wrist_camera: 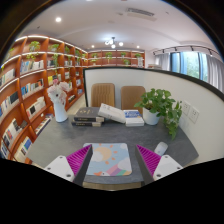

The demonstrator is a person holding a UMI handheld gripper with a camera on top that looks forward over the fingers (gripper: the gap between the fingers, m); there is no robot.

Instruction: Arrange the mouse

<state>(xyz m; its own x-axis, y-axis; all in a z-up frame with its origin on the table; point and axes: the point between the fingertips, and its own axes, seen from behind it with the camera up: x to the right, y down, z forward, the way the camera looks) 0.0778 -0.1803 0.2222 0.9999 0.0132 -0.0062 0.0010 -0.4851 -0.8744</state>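
Gripper view — gripper point(110, 160) held above a grey desk point(60, 135); fingers spread wide apart, gripping nothing; magenta pads point(77, 157) on their inner faces. Between the fingers, flat on the desk, a mouse pad point(110, 158) with a pale, pastel print; nothing rests on it. The mouse point(161, 148) — white, small — sits on the desk just outside the right-hand finger, beside the pad's far right corner, not on the pad; apart from both fingers. Beyond the pad: a stack of books point(88, 119), an open book point(112, 113) leaning next to it, a potted plant point(160, 103) in a white pot further right. A white vase point(59, 104) stands at the desk's far left edge; two tan chairs point(118, 95) behind the desk. Bookshelves point(30, 85) line the left wall; windows point(190, 63) on the right.
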